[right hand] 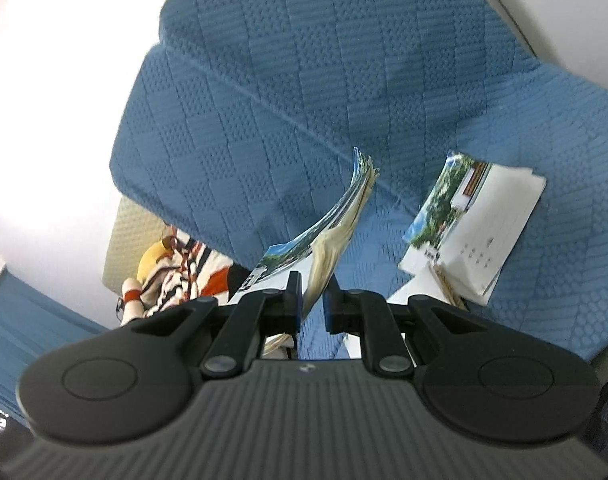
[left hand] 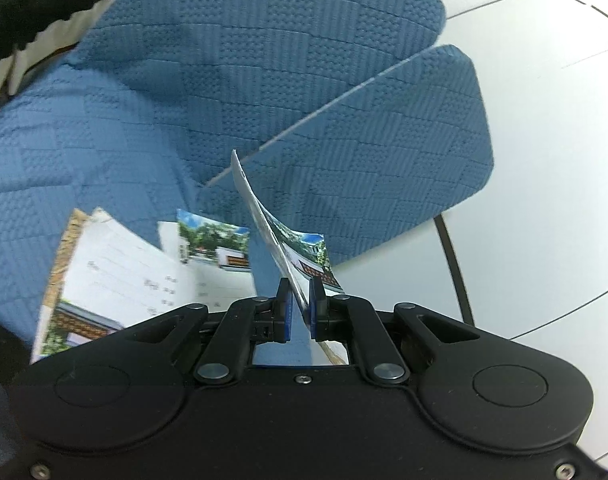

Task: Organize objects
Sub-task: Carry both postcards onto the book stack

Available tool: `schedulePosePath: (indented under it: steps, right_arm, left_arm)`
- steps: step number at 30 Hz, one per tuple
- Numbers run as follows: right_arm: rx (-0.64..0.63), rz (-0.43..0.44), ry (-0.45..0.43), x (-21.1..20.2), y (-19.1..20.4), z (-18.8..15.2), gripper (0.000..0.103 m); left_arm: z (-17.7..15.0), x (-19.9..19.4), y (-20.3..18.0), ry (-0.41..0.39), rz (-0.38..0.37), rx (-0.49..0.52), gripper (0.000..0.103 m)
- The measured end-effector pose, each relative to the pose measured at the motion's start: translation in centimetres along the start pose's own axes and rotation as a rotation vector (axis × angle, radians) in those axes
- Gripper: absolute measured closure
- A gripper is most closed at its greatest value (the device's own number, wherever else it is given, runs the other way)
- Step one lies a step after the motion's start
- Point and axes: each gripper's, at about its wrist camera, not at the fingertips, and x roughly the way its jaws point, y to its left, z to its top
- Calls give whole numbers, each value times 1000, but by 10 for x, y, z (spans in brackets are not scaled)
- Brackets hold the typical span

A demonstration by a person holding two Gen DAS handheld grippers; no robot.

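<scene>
The left gripper (left hand: 300, 307) is clamped on a thin booklet cover (left hand: 263, 216) that stands edge-on above the blue quilted sofa (left hand: 263, 60). The right gripper (right hand: 312, 303) is nearly closed, pinching a bundle of booklet pages (right hand: 336, 236) over the same sofa. Near the sofa's arm lies a striped plush toy (right hand: 175, 276).

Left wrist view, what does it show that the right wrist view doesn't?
Only the left wrist view shows the white tiled floor and a dark sofa leg. Only the right wrist view shows a striped plush toy beside the sofa. Both show the blue quilted sofa, loose booklets lying on it, and tongs shut on a thin booklet.
</scene>
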Motion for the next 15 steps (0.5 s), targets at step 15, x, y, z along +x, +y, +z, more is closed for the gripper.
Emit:
schedulePosePath:
  steps: [15]
  right_arm:
    - [-8,-93,82,42,-11,-45,89]
  left_arm:
    - [-2,10,83,57,90,-56,95]
